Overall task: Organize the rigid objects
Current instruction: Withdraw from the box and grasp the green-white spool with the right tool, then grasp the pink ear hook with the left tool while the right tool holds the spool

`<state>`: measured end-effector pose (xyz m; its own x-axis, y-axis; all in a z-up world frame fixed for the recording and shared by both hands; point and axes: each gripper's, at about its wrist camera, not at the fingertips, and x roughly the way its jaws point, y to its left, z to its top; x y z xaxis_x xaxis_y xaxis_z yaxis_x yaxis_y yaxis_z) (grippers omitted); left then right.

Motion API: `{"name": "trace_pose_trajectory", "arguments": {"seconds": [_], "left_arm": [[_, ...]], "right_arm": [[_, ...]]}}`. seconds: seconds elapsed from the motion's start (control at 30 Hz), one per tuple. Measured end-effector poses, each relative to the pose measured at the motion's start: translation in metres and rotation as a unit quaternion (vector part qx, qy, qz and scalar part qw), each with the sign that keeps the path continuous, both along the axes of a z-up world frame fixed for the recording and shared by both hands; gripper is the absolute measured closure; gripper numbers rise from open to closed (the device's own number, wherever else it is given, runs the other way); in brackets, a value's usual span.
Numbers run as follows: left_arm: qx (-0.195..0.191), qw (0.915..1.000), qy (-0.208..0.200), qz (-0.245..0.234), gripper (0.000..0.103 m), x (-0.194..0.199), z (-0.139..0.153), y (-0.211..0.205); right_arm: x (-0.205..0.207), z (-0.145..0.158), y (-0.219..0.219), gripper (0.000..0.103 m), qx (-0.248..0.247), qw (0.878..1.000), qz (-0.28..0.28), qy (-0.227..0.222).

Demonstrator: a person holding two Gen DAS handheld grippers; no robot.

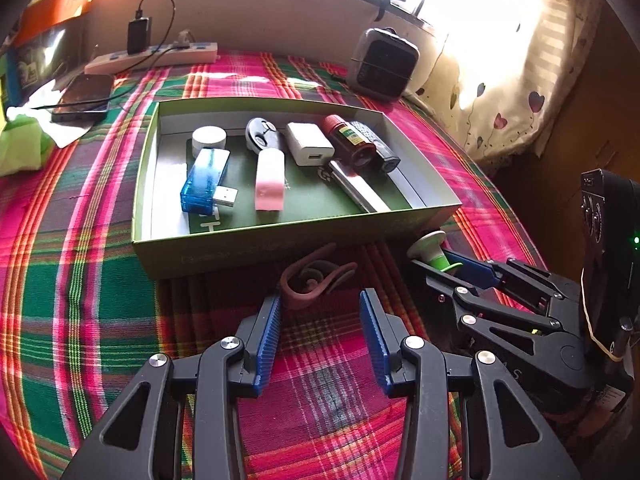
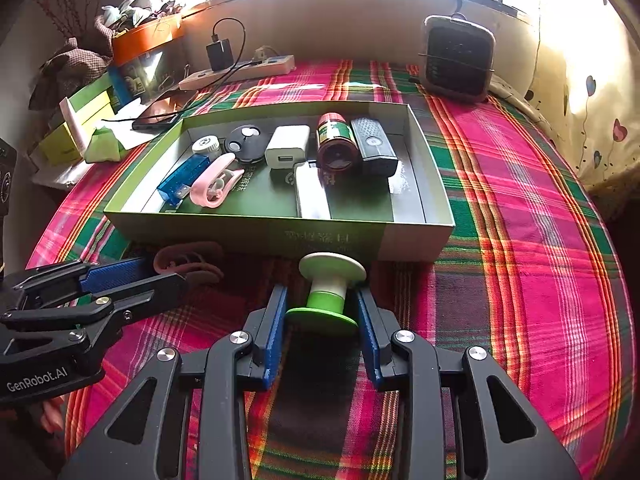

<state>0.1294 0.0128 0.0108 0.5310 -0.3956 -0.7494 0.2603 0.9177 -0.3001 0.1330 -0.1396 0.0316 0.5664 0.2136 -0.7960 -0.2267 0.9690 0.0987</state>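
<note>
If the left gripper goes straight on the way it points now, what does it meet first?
Most likely the brown clip lying on the cloth just ahead of the left gripper, with the green box right behind it.

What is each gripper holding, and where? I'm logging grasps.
Right gripper: green-and-white spool, jaws closed on its green flange. Left gripper: nothing, jaws open short of the brown clip.

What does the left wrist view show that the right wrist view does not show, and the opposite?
Only the left wrist view shows the left gripper from behind, jaws open, the brown clip just ahead of them. Only the right wrist view shows the right gripper closed around the green spool, and the orange planter on the sill. Both show the green box, its blue USB stick and the small heater.
</note>
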Motion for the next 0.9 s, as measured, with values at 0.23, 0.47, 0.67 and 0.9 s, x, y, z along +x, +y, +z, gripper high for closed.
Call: {"name": "trace_pose_trajectory", "arguments": {"seconds": [0.23,0.47,0.67,0.9], "left_arm": [[0.004,0.9997,-0.008,-0.022,0.064,-0.01,0.005,-0.015],[0.025,0.9995,-0.017,0.006,0.064,-0.004,0.009,-0.004],[0.029,0.9992,-0.028,0.004,0.064,0.001,0.013,0.0],[0.044,0.9988,-0.023,-0.001,0.064,0.013,0.01,-0.009]], "right_arm": [[-0.003,-0.001,-0.01,0.068,0.002,1.0,-0.007,0.002],[-0.007,-0.001,-0.022,0.068,0.006,1.0,-0.017,0.002],[-0.007,-0.001,-0.028,0.068,0.012,1.0,-0.02,0.003],[-0.007,-0.001,-0.031,0.068,0.017,1.0,-0.02,0.003]]}}
